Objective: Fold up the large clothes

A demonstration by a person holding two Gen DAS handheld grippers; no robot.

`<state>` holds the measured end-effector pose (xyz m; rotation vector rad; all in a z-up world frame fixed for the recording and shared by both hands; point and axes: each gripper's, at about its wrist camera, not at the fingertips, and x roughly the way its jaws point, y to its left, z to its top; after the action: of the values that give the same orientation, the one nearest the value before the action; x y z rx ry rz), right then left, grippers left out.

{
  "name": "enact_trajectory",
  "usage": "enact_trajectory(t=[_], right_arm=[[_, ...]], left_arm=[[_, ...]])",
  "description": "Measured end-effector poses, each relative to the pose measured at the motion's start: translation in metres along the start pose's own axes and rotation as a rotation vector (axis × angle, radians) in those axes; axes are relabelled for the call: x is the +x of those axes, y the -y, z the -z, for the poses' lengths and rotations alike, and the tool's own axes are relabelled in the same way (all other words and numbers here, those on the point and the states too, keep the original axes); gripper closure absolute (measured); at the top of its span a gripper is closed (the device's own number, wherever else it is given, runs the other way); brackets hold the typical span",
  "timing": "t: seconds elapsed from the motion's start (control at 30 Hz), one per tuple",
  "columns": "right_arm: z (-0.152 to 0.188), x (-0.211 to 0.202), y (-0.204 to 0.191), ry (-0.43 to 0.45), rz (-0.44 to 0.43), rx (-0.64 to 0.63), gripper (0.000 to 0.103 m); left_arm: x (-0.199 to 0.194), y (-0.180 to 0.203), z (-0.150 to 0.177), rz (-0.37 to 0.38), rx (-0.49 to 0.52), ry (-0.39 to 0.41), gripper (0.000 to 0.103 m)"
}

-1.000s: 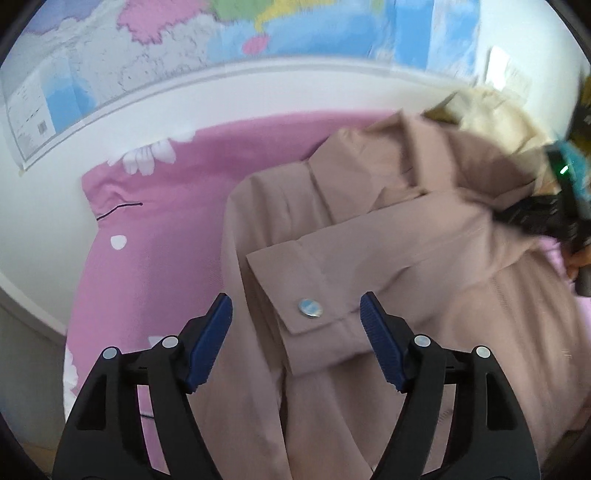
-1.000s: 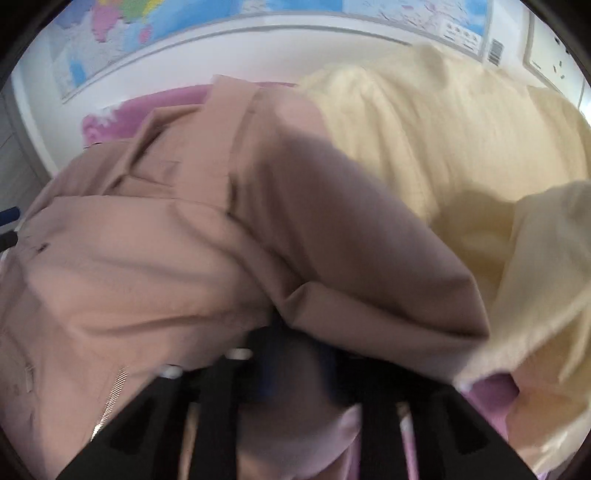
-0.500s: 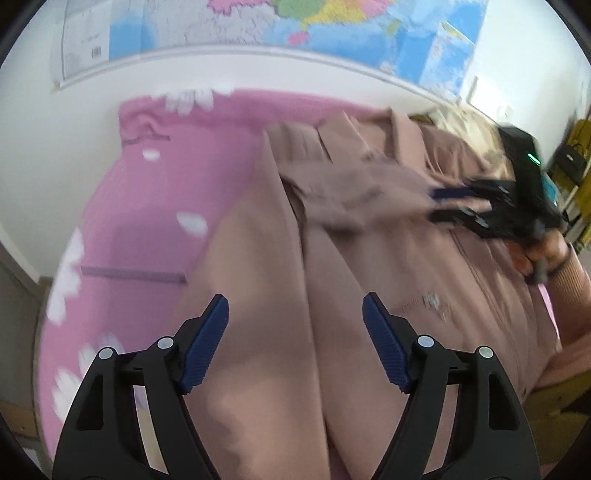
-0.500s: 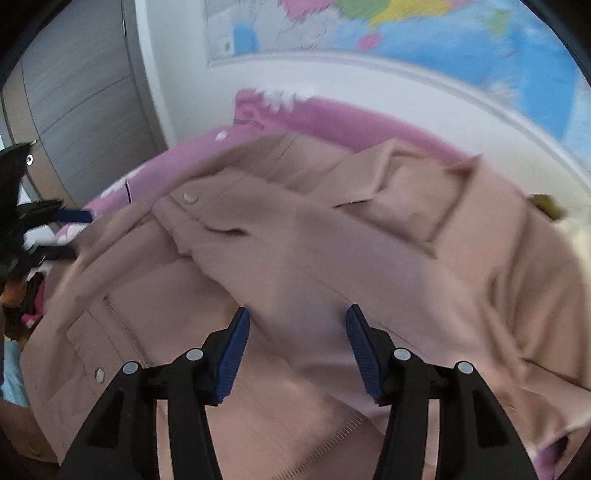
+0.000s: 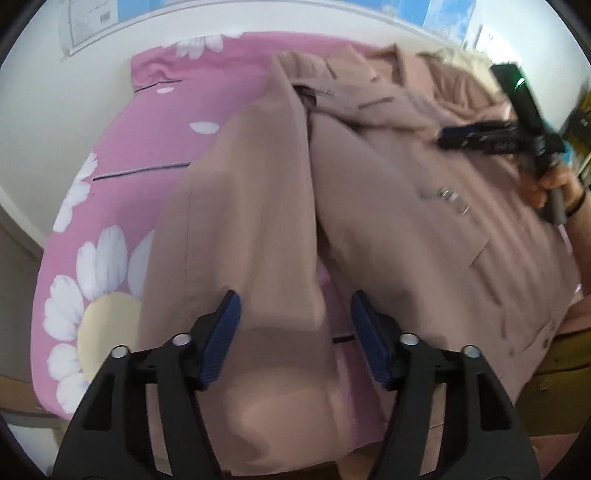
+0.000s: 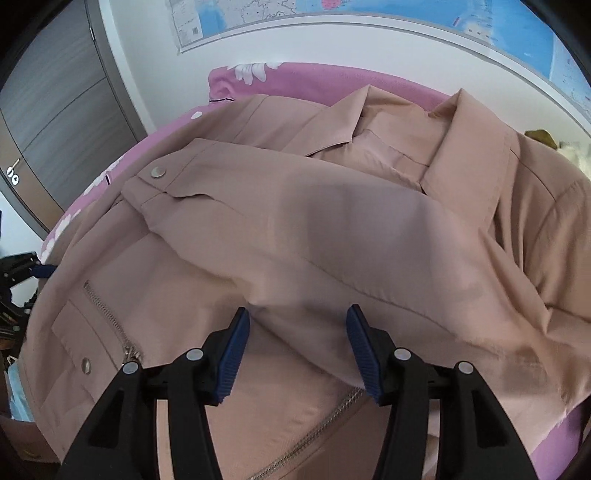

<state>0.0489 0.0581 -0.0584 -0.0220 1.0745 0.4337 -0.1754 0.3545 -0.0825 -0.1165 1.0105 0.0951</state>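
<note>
A dusty-pink jacket [image 5: 388,192] lies front up on a pink flowered bedsheet [image 5: 122,206]. One sleeve [image 6: 280,221] is folded across its chest, its cuff with a metal snap [image 6: 159,171] at the left. My left gripper [image 5: 295,332] is open and empty above the jacket's lower hem. My right gripper [image 6: 297,347] is open and empty just above the folded sleeve and the zipper [image 6: 107,314]; it also shows at the right of the left wrist view [image 5: 476,138], held by a hand. The left gripper shows at the left edge of the right wrist view [image 6: 22,269].
A white wall with a world map [image 6: 406,14] runs behind the bed. A grey door [image 6: 48,96] stands at the left. A cream garment [image 5: 458,59] lies beyond the jacket's collar. The bed edge [image 5: 44,413] is near my left gripper.
My right gripper has let go of the sleeve, which now lies across the chest, and opened. My left gripper has drawn back from the cuff to the hem.
</note>
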Motion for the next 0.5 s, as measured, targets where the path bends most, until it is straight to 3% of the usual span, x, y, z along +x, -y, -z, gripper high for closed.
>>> enact_trajectory(t=[0.03,0.07,0.1,0.13,0.2,0.3,0.5], right_arm=[[0.003,-0.002,0.0,0.003,-0.009,0.012,0.049],[0.003,-0.002,0.001,0.004,-0.014,0.018,0.049],[0.005,-0.005,0.001,0.008,-0.027,0.028,0.049],[0.005,-0.006,0.001,0.01,-0.034,0.033,0.049],[0.01,-0.012,0.0,0.016,-0.051,0.036,0.049],[0.011,-0.021,-0.004,0.03,-0.069,0.033,0.049],[0.009,-0.051,-0.031,0.105,-0.235,-0.005,0.046]], left_arm=[[0.0,-0.002,0.0,-0.016,-0.004,0.0,0.07],[-0.001,-0.004,0.0,-0.02,-0.013,-0.004,0.08],[-0.002,-0.012,-0.001,0.022,-0.048,-0.012,0.102],[-0.004,-0.018,-0.003,0.046,-0.073,-0.012,0.101],[-0.012,-0.025,-0.009,-0.007,-0.077,0.002,0.101],[-0.046,-0.043,-0.03,0.029,-0.13,0.084,0.101],[-0.109,-0.053,-0.087,0.157,-0.166,0.23,0.101]])
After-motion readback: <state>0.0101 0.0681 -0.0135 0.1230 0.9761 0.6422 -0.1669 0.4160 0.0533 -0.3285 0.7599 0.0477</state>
